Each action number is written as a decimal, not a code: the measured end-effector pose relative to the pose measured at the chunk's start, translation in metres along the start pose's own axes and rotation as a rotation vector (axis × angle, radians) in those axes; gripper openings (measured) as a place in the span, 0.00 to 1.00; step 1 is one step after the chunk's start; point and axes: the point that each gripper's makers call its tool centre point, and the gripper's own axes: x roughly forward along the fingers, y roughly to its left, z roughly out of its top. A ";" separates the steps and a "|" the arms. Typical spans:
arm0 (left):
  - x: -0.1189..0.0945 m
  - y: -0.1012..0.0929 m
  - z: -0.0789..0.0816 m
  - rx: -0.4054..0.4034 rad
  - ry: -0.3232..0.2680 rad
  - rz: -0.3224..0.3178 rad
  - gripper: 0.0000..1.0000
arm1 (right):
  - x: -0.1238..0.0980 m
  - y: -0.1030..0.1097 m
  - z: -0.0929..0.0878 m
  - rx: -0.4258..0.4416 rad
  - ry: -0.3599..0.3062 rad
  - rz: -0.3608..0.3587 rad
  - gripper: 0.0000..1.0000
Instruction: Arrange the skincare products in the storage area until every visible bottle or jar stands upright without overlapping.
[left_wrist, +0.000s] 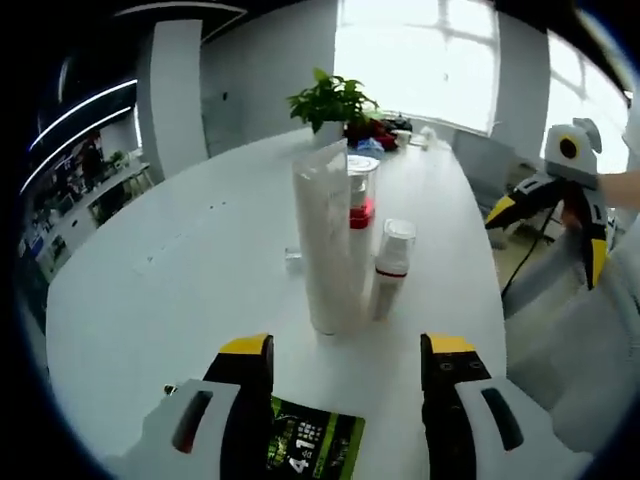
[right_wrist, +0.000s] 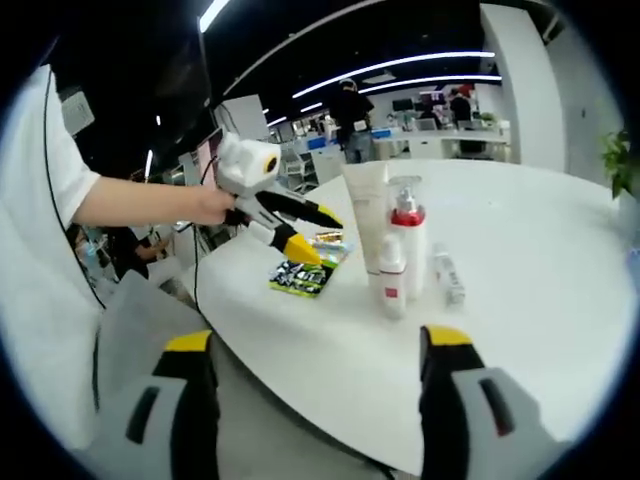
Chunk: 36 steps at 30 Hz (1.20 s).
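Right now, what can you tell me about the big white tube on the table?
The big white tube is the tallest item in the cluster. It looks like soft, plain white plastic, and stands upright on the white table with its flat crimped end up. A red-and-white pump bottle and a smaller white bottle crowd close beside it; whether they touch is unclear. No gripper holds it.

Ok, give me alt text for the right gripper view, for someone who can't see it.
A white tube, a red-capped pump bottle and a small bottle stand clustered on a white table. The right tongs gape open before them; the left tongs hover over a green packet.
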 end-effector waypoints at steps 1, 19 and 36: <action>-0.003 -0.002 -0.002 -0.016 -0.003 0.008 0.58 | -0.001 0.001 0.000 0.001 -0.002 0.001 0.84; -0.050 -0.034 -0.023 -0.180 -0.069 0.119 0.74 | -0.006 0.002 0.004 -0.016 -0.023 -0.027 0.88; -0.101 -0.052 -0.049 -0.314 -0.121 0.255 0.84 | -0.014 -0.011 0.002 0.012 -0.045 -0.065 0.92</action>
